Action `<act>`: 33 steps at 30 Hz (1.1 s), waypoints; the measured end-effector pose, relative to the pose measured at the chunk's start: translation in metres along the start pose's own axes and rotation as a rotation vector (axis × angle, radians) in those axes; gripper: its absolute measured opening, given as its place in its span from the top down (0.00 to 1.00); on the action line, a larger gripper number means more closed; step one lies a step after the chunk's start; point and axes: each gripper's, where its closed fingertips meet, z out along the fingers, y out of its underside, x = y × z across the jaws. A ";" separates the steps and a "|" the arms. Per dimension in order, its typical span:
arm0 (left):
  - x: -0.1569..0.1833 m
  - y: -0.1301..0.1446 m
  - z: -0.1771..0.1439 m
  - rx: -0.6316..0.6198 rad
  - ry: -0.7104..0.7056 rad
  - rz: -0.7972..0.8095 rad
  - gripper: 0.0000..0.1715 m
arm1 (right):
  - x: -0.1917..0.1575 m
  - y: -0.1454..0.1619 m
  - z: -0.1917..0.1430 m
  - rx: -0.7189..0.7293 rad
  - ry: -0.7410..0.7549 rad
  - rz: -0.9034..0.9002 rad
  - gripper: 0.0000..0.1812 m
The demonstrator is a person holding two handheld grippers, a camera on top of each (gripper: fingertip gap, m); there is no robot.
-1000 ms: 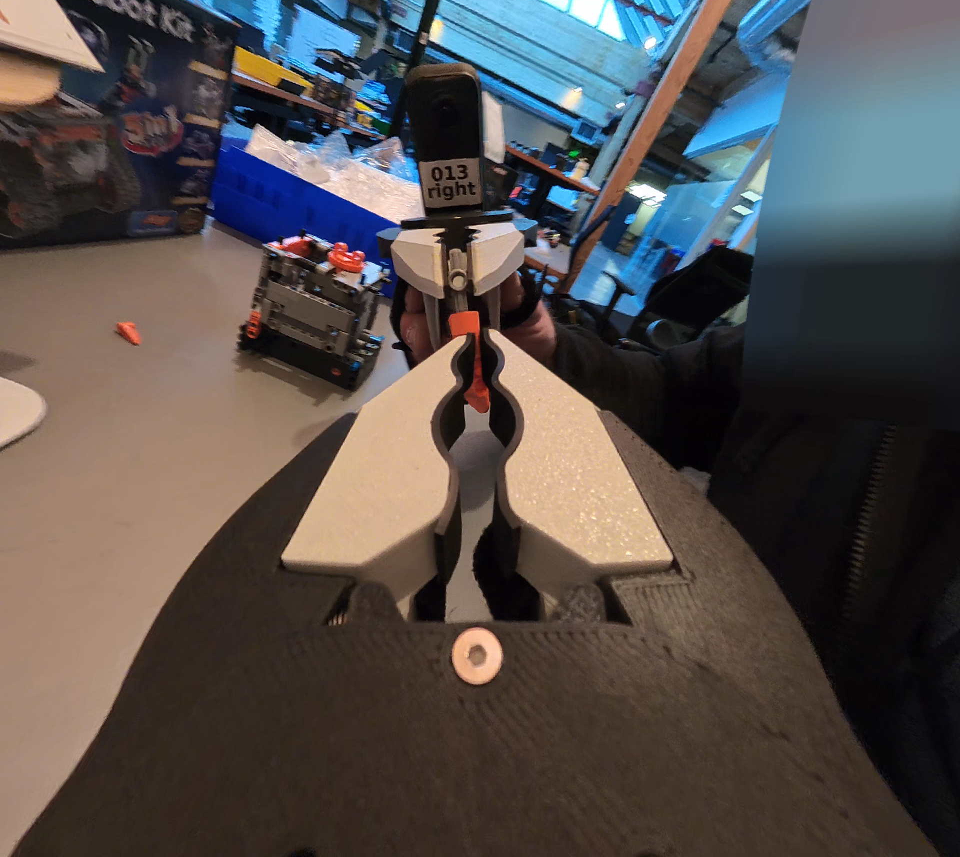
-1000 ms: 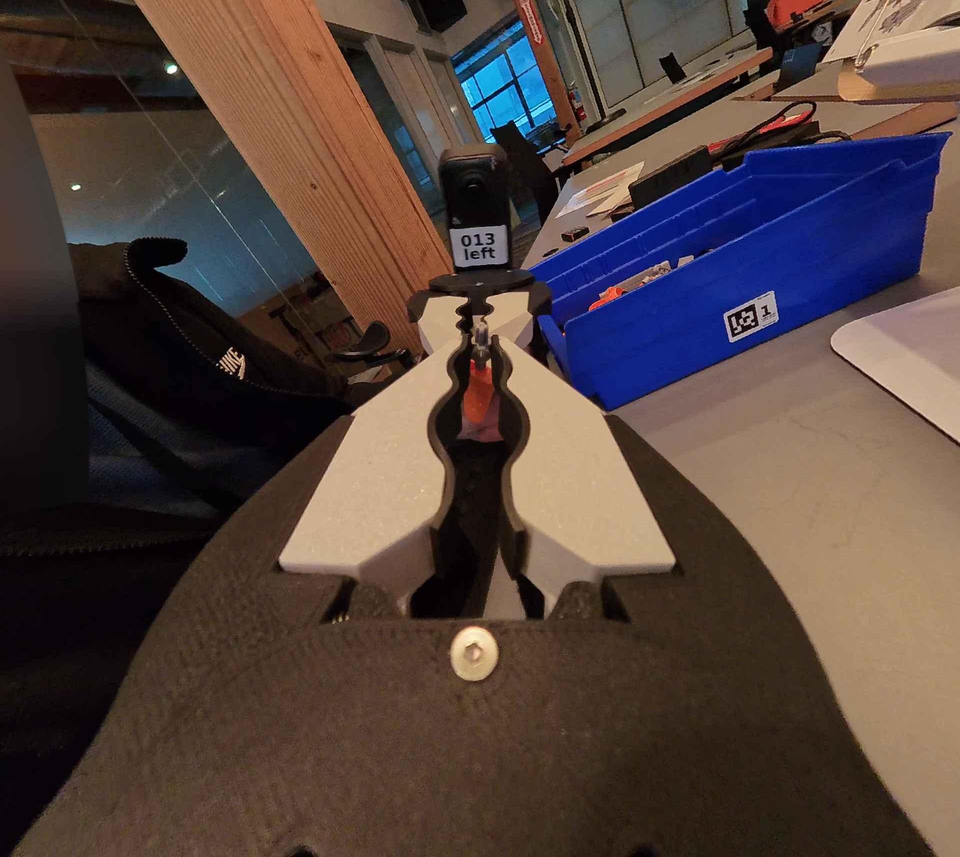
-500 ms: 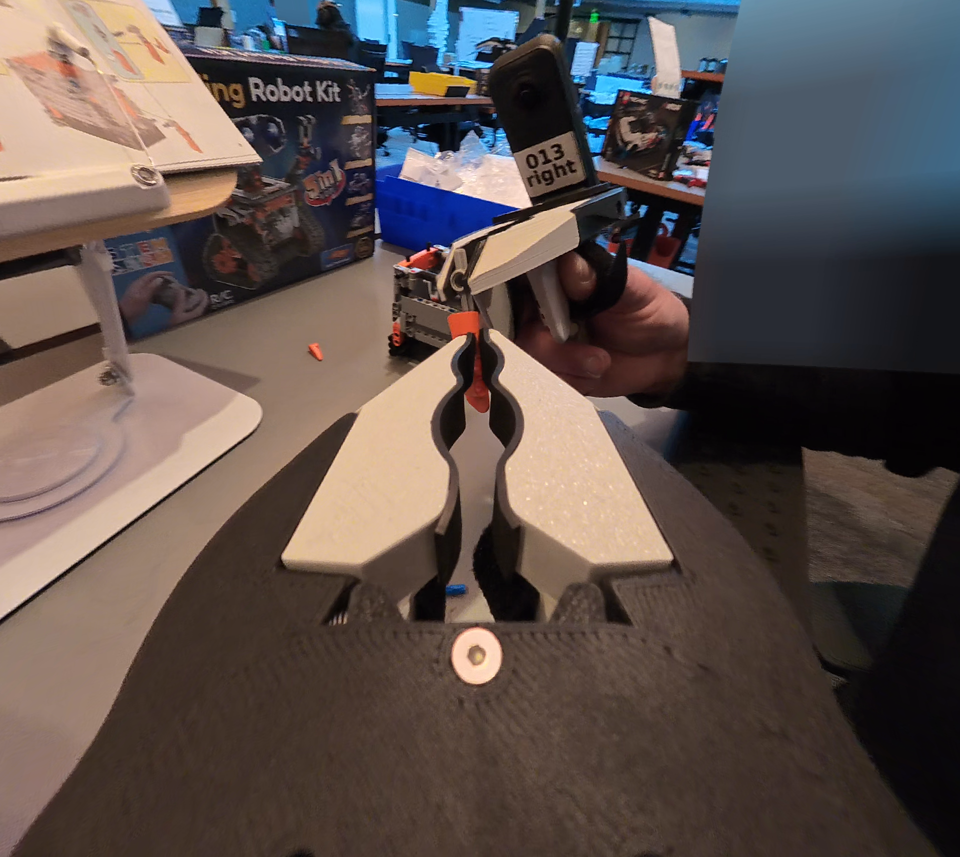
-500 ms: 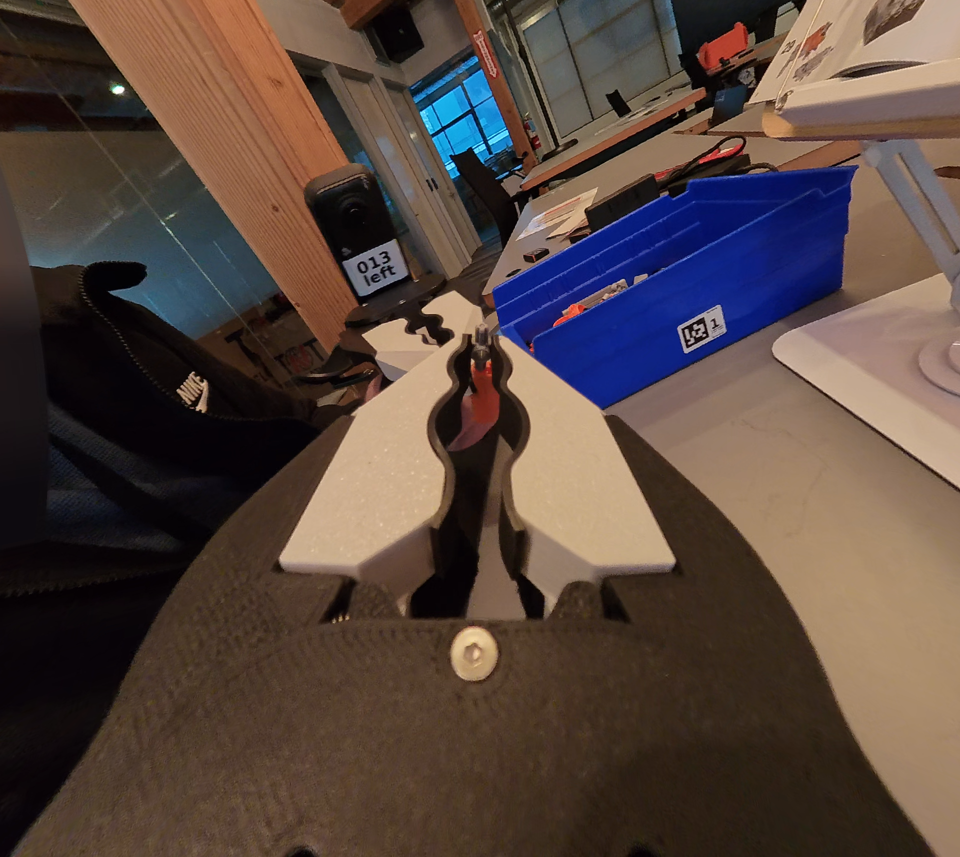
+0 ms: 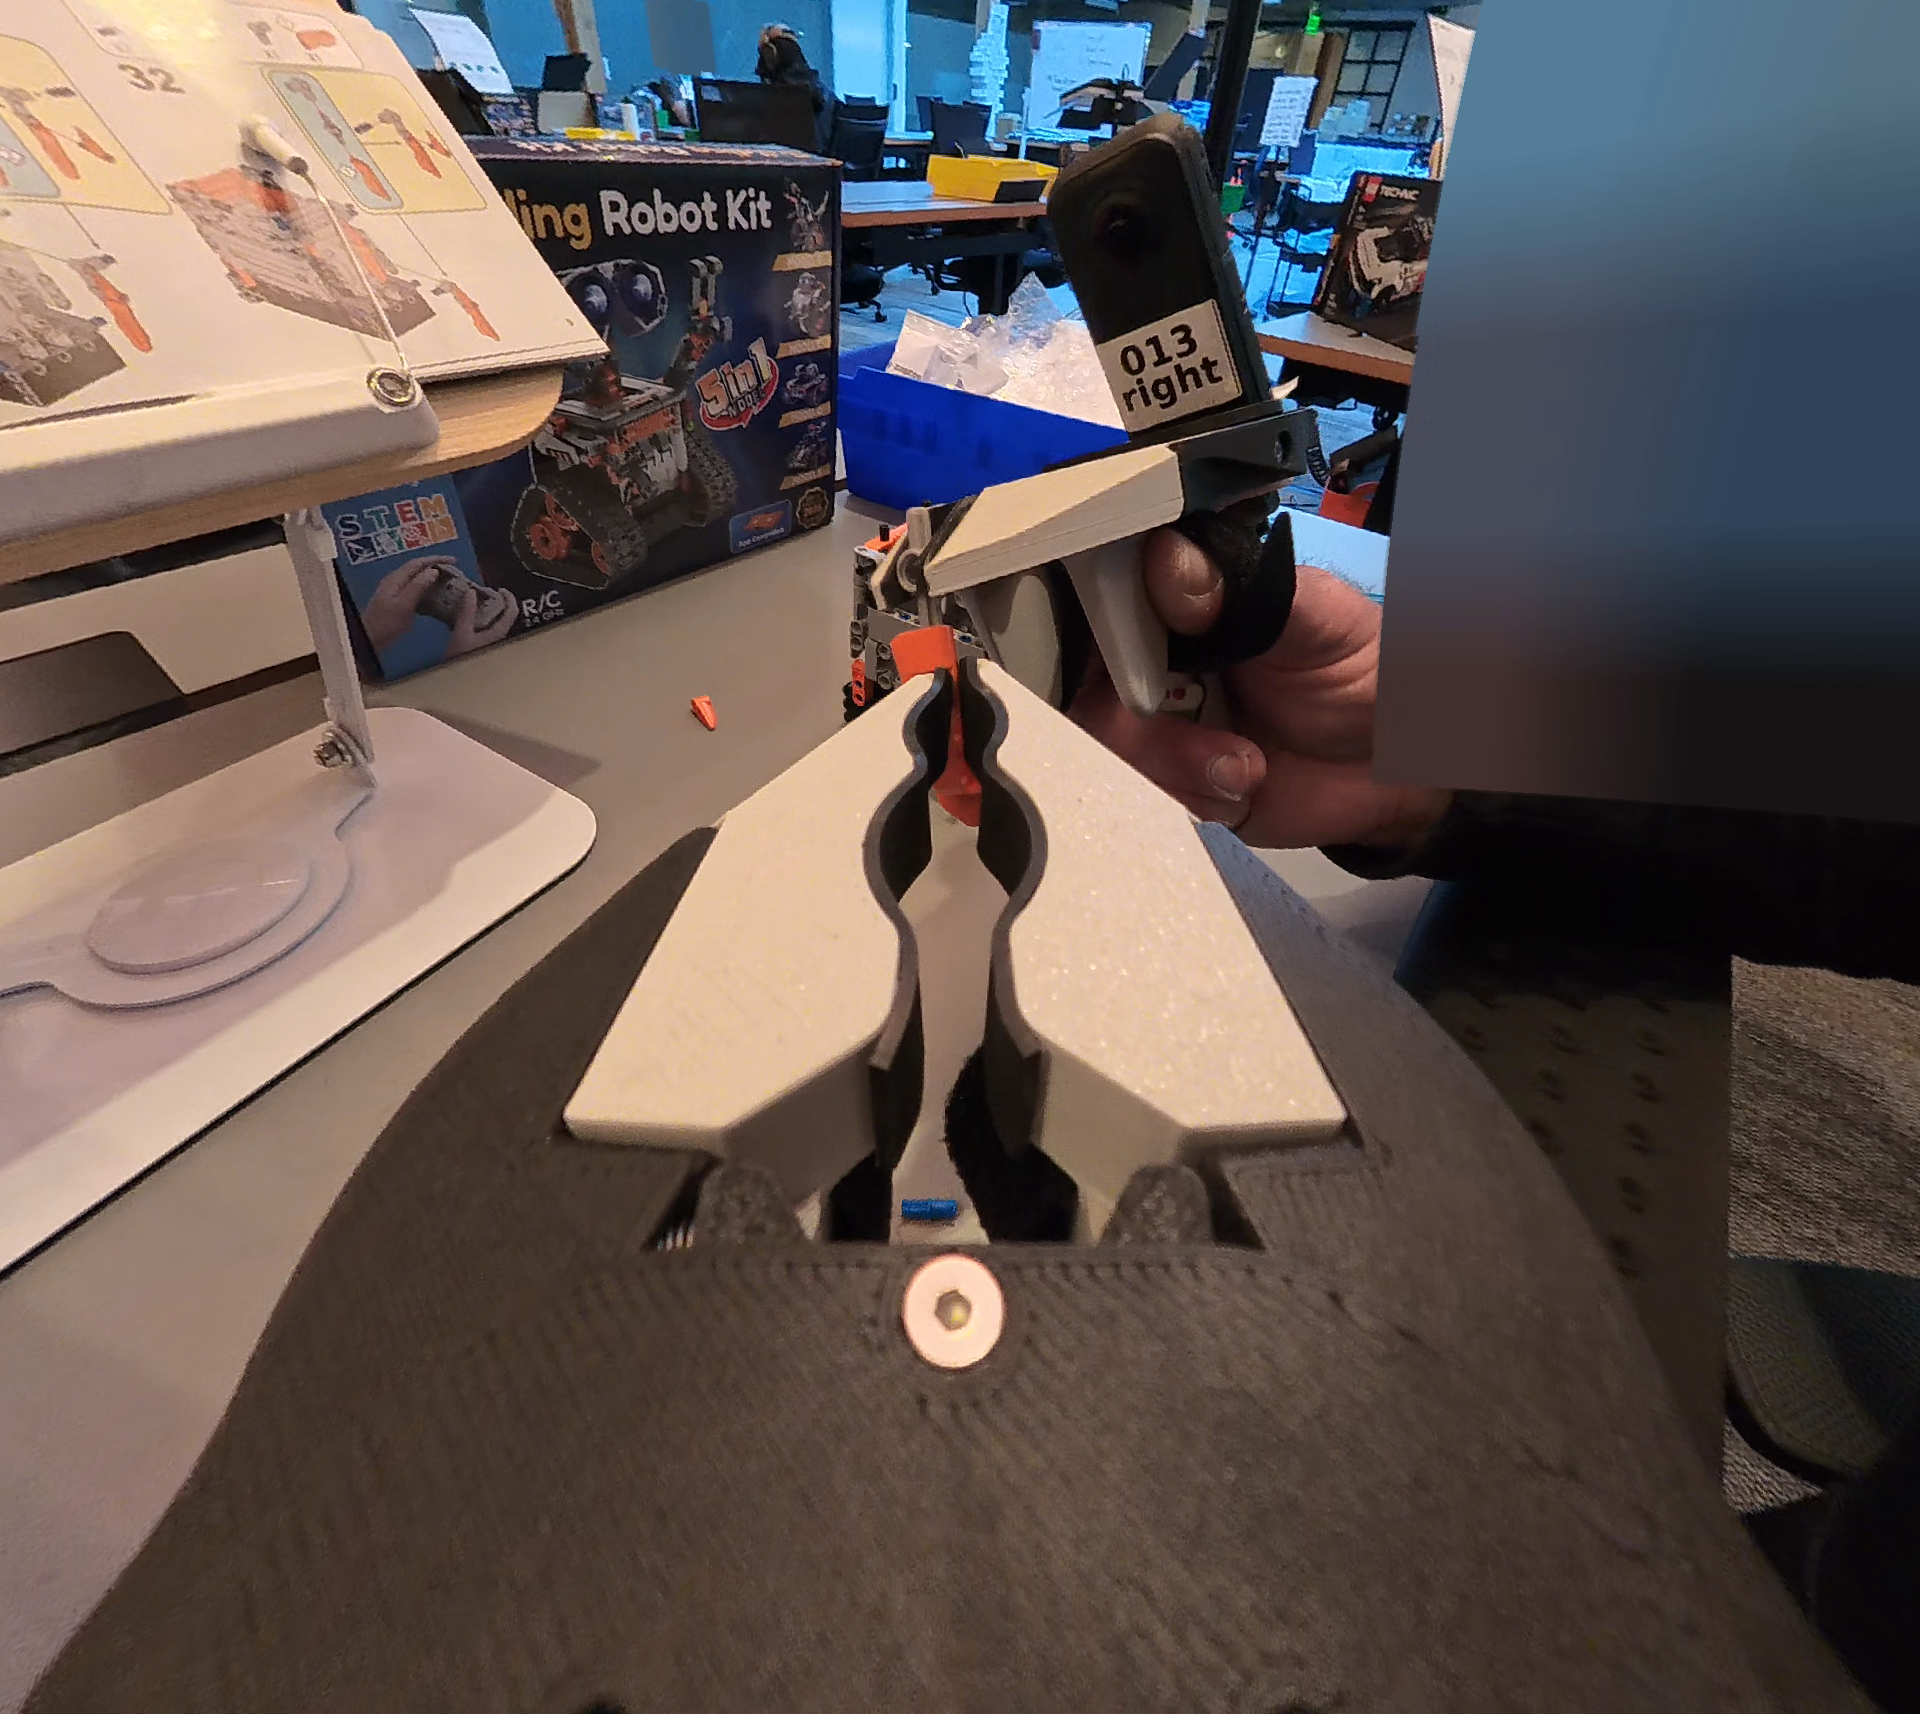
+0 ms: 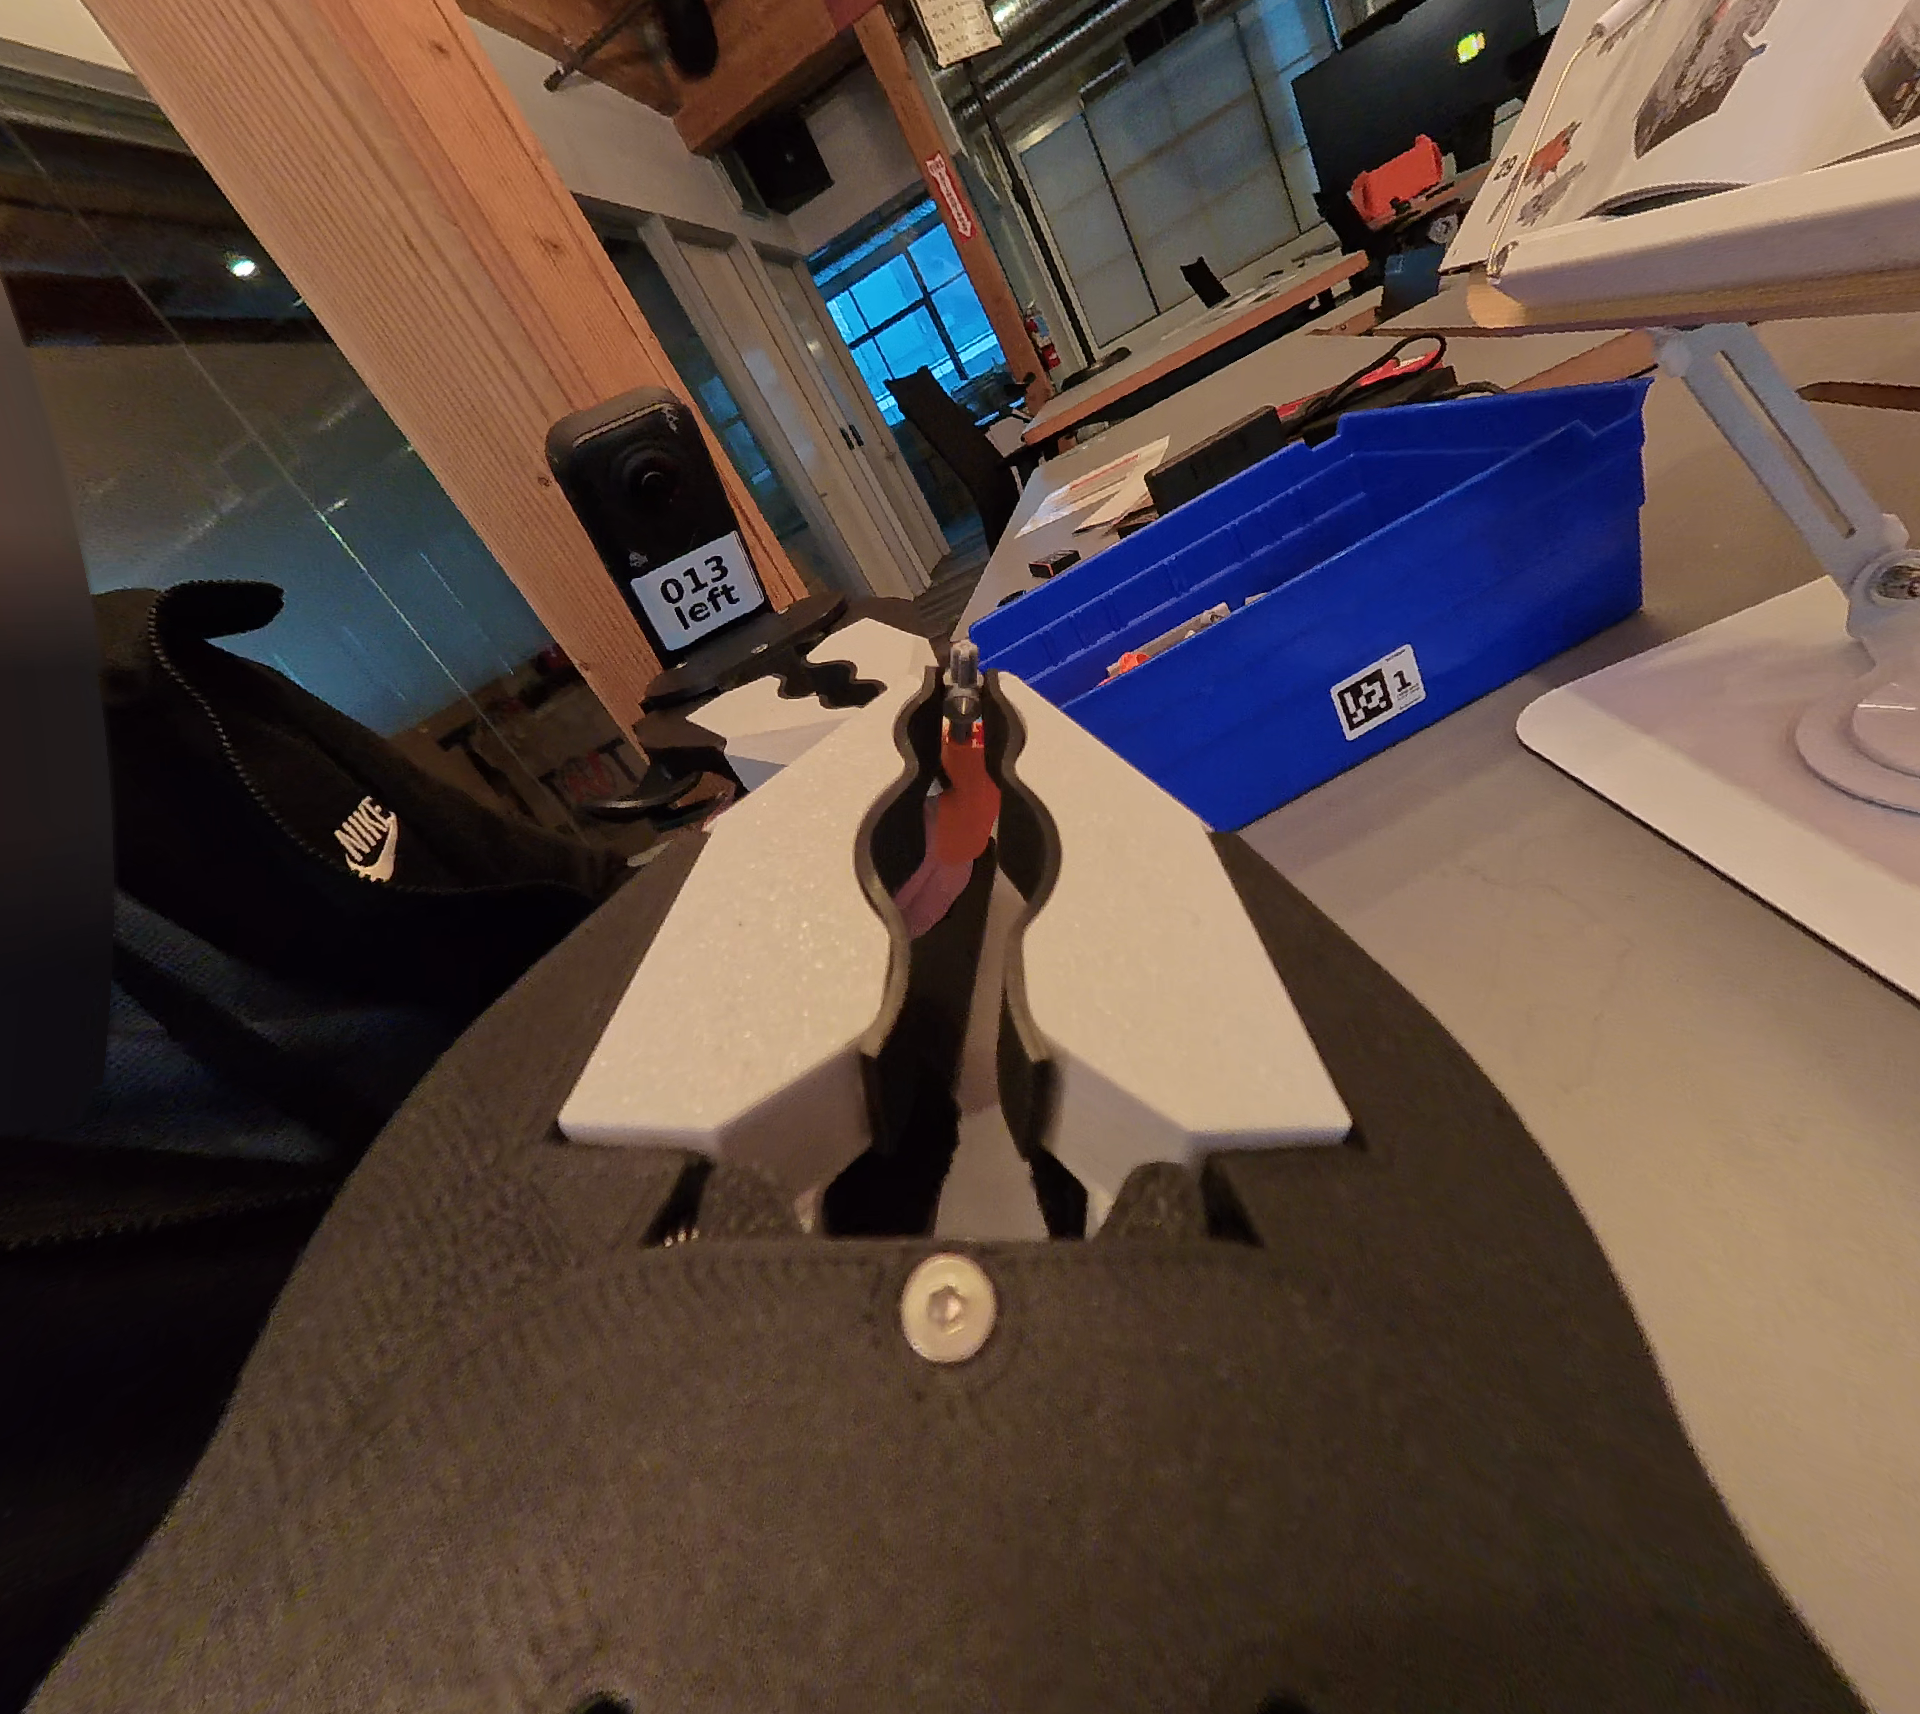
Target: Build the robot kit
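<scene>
My left gripper (image 5: 954,688) is shut on a small orange part (image 5: 956,755) that sticks up between its tips, above the grey table (image 5: 644,760). My right gripper (image 6: 961,693) is shut on a small grey pin (image 6: 961,677) with an orange part (image 6: 968,800) below it. In the left wrist view the right gripper (image 5: 920,563) is held by a hand (image 5: 1278,729), just above and right of my left tips, pointing left. In the right wrist view the left gripper (image 6: 800,698) lies just left of my right tips. A partly built brick model (image 5: 878,625) stands behind them.
An open instruction book on a white stand (image 5: 208,282) fills the left, and shows at the right in the right wrist view (image 6: 1714,230). A kit box (image 5: 644,376), a blue bin (image 6: 1351,604) and a loose orange piece (image 5: 704,710) are on the table. A dark jacket (image 6: 312,833) is close by.
The grippers faced tip to tip a second ago. Now they have turned apart: the right gripper sits side-on at the right of the left view, which has swung toward the book stand.
</scene>
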 end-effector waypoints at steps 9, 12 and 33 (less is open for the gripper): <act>0.004 -0.003 0.000 -0.004 -0.032 0.045 1.00 | -0.001 0.000 -0.001 -0.022 0.000 -0.003 0.97; 0.006 -0.003 -0.001 -0.007 -0.028 0.054 1.00 | -0.002 0.000 -0.001 -0.031 -0.013 0.017 0.97; 0.012 0.002 0.000 -0.046 -0.032 0.213 1.00 | -0.006 0.005 -0.004 -0.100 -0.125 0.142 0.97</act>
